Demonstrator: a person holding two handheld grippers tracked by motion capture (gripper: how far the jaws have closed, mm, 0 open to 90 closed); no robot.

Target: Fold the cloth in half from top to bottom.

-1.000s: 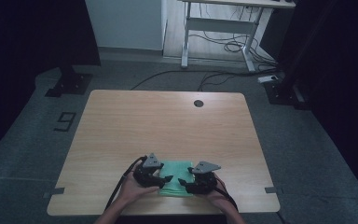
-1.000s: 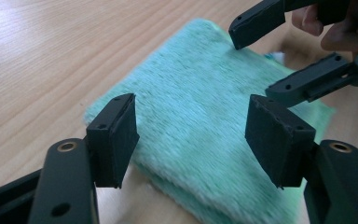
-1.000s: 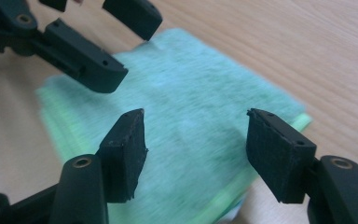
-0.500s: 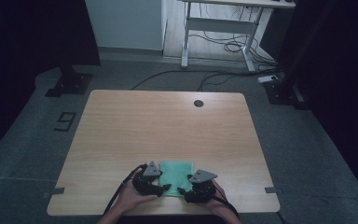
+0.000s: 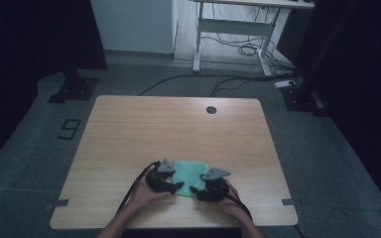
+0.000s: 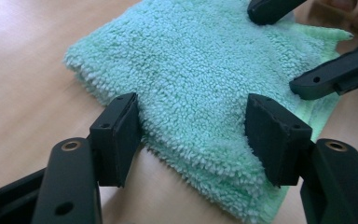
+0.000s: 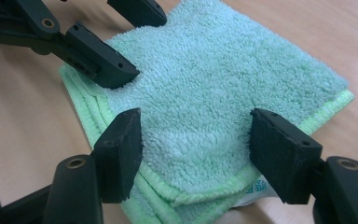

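— Two sets of tongs sat at the near edge of the desk (image 5: 129, 129), didn't they? What were they doing?

— Both stood over the folded green towel (image 5: 191, 173). The left tongs (image 6: 193, 121) were spread wide, jaws straddling the towel's near side without pinching it. The right tongs (image 7: 196, 140) were released too, their jaws set either side of the near corner where the hemmed edges stack up.

— So nothing was grasped?

— Nothing that I could see. The pads stood at the terry pile or just above it, with a broad stretch of cloth between them. From above, the left tongs (image 5: 164, 179) and right tongs (image 5: 207, 187) flanked the towel's near edge, a hand behind each.

— Where did the towel lie?

— Flat on the desk, folded into a thick square, close to the person and roughly central. Farther off the desk was bare wood, with a small round grommet (image 5: 211, 109) near the far edge.

— Which step was that, then?

— I'd judge it the approach to a grasp. Next each pair needed to settle onto the layers it was meant to take and close, likely the top layers only, for lifting or unfolding.
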